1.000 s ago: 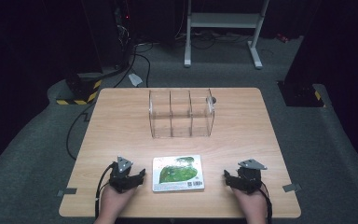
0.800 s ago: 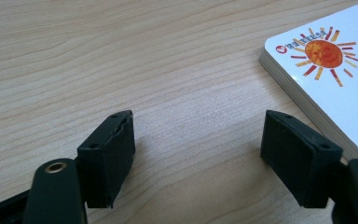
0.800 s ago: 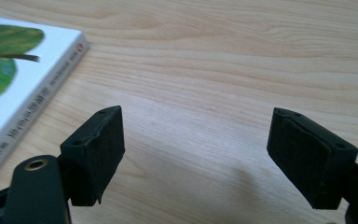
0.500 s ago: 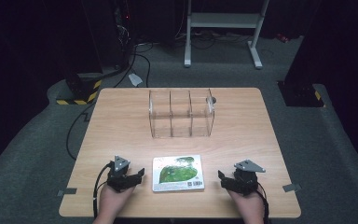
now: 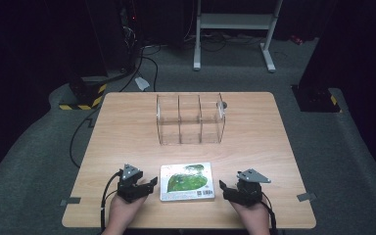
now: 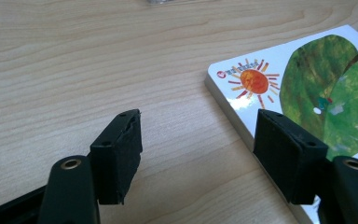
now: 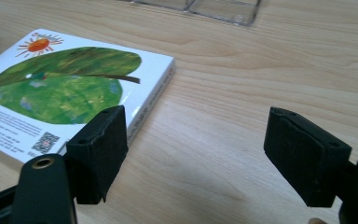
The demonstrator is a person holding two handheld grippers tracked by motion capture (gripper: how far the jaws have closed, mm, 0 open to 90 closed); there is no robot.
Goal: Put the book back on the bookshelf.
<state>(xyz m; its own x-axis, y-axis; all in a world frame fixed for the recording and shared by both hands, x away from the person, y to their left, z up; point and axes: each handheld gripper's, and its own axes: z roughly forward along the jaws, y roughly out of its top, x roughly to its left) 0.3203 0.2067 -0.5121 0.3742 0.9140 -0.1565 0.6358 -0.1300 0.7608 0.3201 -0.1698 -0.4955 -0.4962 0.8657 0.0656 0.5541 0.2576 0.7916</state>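
At the near left of the wooden table (image 5: pixel 127 122), the left gripper (image 5: pixel 147 186) is sitting low just beside the left edge of the book (image 5: pixel 186 181); its jaws have just been closing a little but are standing apart on bare wood, one pad (image 6: pixel 289 161) touching or nearly touching the book's edge and nothing pinched between them. The book is lying flat and face up near the front edge, between the two tools, well short of the clear three-compartment organizer (image 5: pixel 190 118) standing farther back at mid-table. Its cover is showing a big green leaf and a small orange sun in one corner; the right gripper view is picking up a QR code (image 7: pixel 45 142) and several lines of print beside it, too small to read, and writing along the spine that is also blurring out. At the right, the right gripper (image 5: pixel 226 188) is hovering near the book's right edge with its jaws spread wide and empty. This looks like the approach stage, both tools closing in on the book from either side. The next move likely calls for getting a pad under or against an edge of the flat book to lift it, which may be awkward on so low a thing.
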